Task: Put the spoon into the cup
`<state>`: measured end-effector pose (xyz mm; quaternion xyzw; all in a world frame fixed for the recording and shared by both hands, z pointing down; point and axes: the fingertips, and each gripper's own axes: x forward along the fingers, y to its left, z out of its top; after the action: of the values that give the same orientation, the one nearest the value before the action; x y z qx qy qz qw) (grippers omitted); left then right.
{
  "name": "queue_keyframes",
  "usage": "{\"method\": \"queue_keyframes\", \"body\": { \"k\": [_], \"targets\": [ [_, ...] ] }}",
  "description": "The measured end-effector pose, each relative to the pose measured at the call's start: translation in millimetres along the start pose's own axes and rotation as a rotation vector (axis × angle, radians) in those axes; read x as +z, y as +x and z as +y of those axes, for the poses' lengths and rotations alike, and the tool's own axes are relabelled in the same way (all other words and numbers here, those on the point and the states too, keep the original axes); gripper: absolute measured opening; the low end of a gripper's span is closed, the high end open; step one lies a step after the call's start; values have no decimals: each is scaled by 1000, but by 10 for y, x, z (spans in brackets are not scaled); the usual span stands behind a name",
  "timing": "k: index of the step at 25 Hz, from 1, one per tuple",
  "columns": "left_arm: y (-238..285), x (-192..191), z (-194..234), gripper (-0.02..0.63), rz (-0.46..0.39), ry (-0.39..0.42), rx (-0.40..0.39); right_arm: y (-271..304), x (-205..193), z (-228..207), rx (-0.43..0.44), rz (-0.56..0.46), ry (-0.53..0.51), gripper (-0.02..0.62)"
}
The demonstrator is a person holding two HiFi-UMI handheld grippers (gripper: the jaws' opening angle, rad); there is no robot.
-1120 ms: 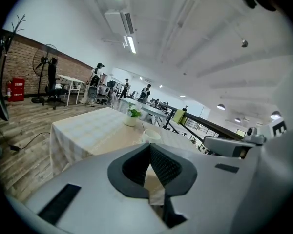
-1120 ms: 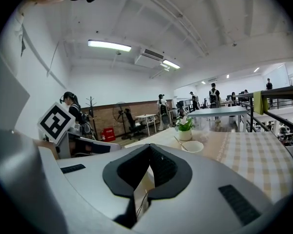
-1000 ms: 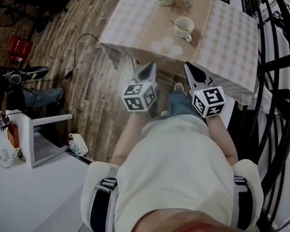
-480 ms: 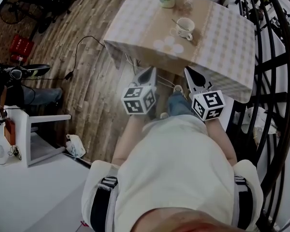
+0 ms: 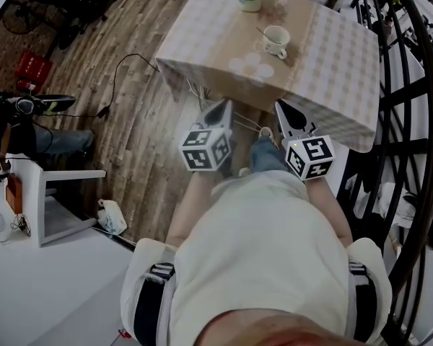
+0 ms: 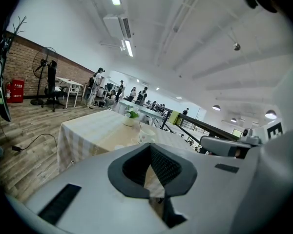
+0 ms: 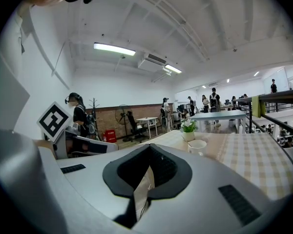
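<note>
- White ceramic cup (image 5: 277, 40) on the checked table (image 5: 346, 63), well ahead of both sets of jaws; thin spoon (image 5: 263, 32) apparently already leaning inside it, handle poking out on the far-left side.
- Left gripper (image 5: 223, 107) and right gripper (image 5: 282, 107) both pinched together on nothing, side by side, well short of the table edge.
- Probably light, stiff and slick; best taken across the bare handle, gently, so as not to tip the cup.
- Spoon bowl hidden inside the cup; too small to confirm the material or whether the handle touches the rim.
</note>
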<state>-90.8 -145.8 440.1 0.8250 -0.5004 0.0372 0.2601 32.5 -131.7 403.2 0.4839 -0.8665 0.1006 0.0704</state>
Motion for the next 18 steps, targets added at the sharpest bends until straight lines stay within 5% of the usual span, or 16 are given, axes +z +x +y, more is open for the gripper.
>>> {"method": "queue_keyframes", "body": {
  "k": [18],
  "targets": [
    [16, 41, -54, 3, -9, 11, -6, -18, 22, -42, 3, -12, -9, 0]
  ]
}}
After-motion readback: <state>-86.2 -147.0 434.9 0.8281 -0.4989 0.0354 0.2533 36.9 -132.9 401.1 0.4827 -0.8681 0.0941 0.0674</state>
